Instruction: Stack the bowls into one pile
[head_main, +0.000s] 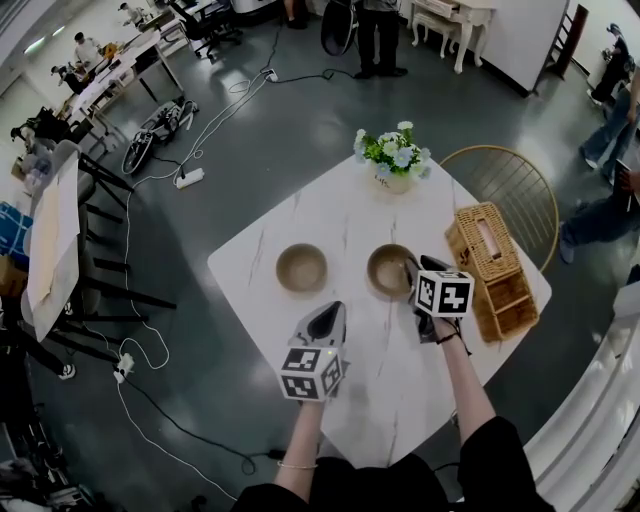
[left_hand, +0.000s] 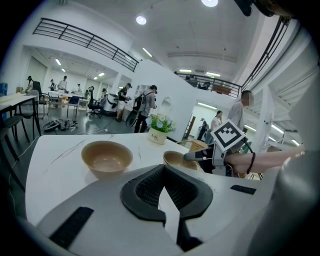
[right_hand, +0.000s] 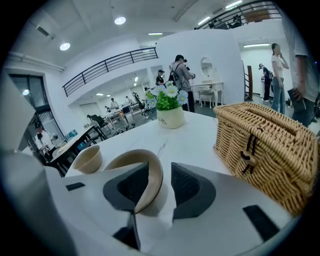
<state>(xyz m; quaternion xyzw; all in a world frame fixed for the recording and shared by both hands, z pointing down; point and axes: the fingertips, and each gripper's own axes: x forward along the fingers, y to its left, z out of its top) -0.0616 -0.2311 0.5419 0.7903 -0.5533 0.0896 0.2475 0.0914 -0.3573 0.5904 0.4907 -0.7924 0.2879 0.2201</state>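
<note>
Two tan bowls stand side by side near the middle of the white marble desk (head_main: 380, 400), apart from each other and not stacked. The left bowl (head_main: 302, 267) sits toward the desk's left corner, upright and with nothing in it. The right bowl (head_main: 387, 270) sits nearer the wicker basket (head_main: 490, 270), which lies along the far-right edge and reaches toward the right corner.

The right claw (head_main: 412, 276) is at the right bowl's near-right rim. In the right gripper view its jaws are spread, and the bowl's rim and wall rise between them. One jaw is inside the bowl, close against the rim. The other is outside, with a clear gap between it and the wall, so nothing is being squeezed. The bowl looks set down on the desk.

The left claw (head_main: 326, 318) hangs over the desk's near part, in front of the gap between the two bowls and touching neither. In the left gripper view its jaw tips meet in a point and nothing is between them. Whether it rests on the desk I cannot tell.

A white pot of pale flowers (head_main: 394, 160) stands at the far corner. A gold wire chair (head_main: 515, 190) stands on the floor just beyond the far-right edge.
</note>
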